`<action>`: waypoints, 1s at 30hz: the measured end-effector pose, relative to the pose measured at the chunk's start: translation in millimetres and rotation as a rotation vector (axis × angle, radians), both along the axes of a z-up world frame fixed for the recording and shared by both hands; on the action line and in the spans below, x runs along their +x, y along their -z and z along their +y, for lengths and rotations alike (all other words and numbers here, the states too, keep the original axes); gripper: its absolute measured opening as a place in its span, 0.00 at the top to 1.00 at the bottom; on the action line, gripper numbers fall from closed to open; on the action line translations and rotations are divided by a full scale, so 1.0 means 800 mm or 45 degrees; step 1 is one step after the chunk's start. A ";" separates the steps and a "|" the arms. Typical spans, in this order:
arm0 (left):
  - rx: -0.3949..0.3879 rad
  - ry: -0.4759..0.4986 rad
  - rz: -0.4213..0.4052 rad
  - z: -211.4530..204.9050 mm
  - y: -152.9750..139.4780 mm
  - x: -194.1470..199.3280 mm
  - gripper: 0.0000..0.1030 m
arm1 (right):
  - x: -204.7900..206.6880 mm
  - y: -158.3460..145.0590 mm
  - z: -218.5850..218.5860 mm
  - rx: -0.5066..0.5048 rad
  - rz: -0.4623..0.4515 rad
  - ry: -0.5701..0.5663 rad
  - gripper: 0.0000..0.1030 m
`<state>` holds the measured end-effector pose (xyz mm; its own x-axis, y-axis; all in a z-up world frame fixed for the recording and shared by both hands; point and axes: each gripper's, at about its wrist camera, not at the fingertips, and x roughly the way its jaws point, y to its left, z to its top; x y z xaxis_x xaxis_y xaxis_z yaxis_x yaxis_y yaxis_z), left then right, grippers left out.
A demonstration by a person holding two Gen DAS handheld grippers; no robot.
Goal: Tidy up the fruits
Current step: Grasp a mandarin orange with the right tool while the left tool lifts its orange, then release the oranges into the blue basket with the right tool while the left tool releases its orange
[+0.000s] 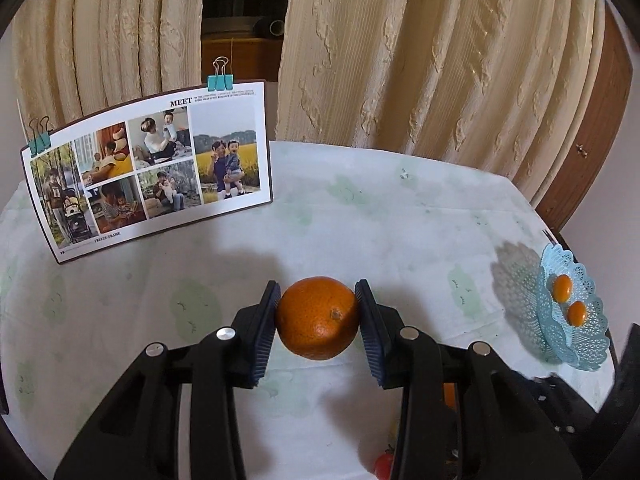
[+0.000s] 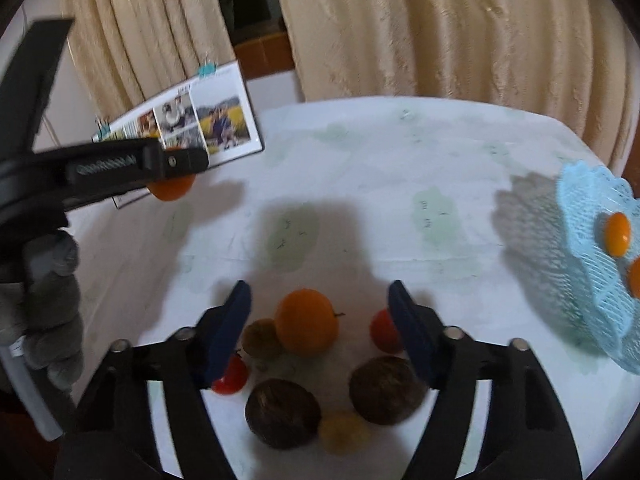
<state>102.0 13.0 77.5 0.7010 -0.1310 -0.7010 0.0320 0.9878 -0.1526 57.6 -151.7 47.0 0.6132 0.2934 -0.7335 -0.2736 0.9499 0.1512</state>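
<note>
My left gripper [image 1: 317, 316] is shut on a large orange [image 1: 318, 318] and holds it above the table; it also shows from the side in the right wrist view [image 2: 172, 184]. A light blue lace basket [image 1: 576, 328] at the right edge holds two small orange fruits [image 1: 562, 288]; the basket also shows in the right wrist view [image 2: 592, 260]. My right gripper [image 2: 320, 300] is open above a cluster of fruit: an orange [image 2: 306, 322], two red tomatoes [image 2: 382, 332], two dark brown round fruits [image 2: 282, 412] and small yellowish ones [image 2: 344, 432].
A photo board [image 1: 148, 172] with clips stands at the back left of the table. The white patterned tablecloth [image 1: 400, 220] covers the table. Cream curtains [image 1: 420, 60] hang behind. The table edge curves off at the right, past the basket.
</note>
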 end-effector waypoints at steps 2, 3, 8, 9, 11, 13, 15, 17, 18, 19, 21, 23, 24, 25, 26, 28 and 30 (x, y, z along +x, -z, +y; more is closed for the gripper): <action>-0.003 0.001 0.001 0.000 -0.001 -0.001 0.62 | 0.008 0.008 0.006 -0.026 0.028 -0.014 0.48; -0.005 0.002 0.002 0.000 0.000 -0.001 0.62 | 0.011 0.013 0.009 -0.039 0.047 -0.019 0.51; -0.008 0.005 0.001 -0.001 -0.001 -0.002 0.62 | 0.004 0.007 0.010 -0.041 0.037 -0.025 0.64; -0.008 0.007 -0.001 -0.002 -0.002 -0.002 0.62 | 0.000 -0.001 0.005 -0.020 0.015 -0.021 0.64; -0.008 0.012 -0.005 -0.003 -0.004 -0.004 0.62 | -0.004 -0.022 -0.006 0.015 -0.042 0.008 0.64; -0.009 0.014 -0.009 -0.004 -0.005 -0.005 0.62 | -0.010 -0.042 -0.022 0.037 -0.100 0.048 0.64; -0.010 0.020 -0.013 -0.007 -0.006 -0.007 0.62 | -0.016 -0.060 -0.046 0.041 -0.155 0.111 0.64; -0.009 0.028 -0.014 -0.010 -0.007 -0.009 0.62 | -0.018 -0.071 -0.075 0.046 -0.185 0.193 0.64; -0.008 0.032 -0.014 -0.012 -0.007 -0.009 0.62 | -0.018 -0.074 -0.090 0.050 -0.192 0.239 0.64; -0.007 0.039 -0.014 -0.015 -0.007 -0.011 0.62 | -0.017 -0.075 -0.105 0.055 -0.194 0.282 0.64; -0.007 0.050 -0.012 -0.019 -0.007 -0.012 0.62 | -0.014 -0.075 -0.141 0.059 -0.184 0.383 0.64; -0.008 0.063 -0.009 -0.024 -0.006 -0.013 0.62 | -0.012 -0.071 -0.174 0.059 -0.168 0.468 0.64; -0.006 0.070 -0.007 -0.027 -0.006 -0.014 0.62 | -0.012 -0.070 -0.186 0.055 -0.163 0.496 0.64; -0.004 0.073 -0.007 -0.029 -0.006 -0.014 0.62 | -0.012 -0.068 -0.198 0.047 -0.159 0.521 0.64; -0.001 0.079 -0.005 -0.032 -0.005 -0.015 0.62 | -0.010 -0.062 -0.212 0.036 -0.146 0.557 0.64; 0.003 0.090 -0.003 -0.039 -0.004 -0.015 0.62 | -0.008 -0.051 -0.231 0.031 -0.117 0.601 0.64; -0.001 0.105 0.002 -0.045 -0.004 -0.016 0.62 | -0.010 -0.041 -0.246 0.031 -0.095 0.638 0.64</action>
<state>89.6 -23.2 80.7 0.6870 -0.1888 -0.7017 0.1127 0.9817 -0.1537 49.7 -348.6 79.6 0.7335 -0.0336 -0.6788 0.2041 0.9636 0.1728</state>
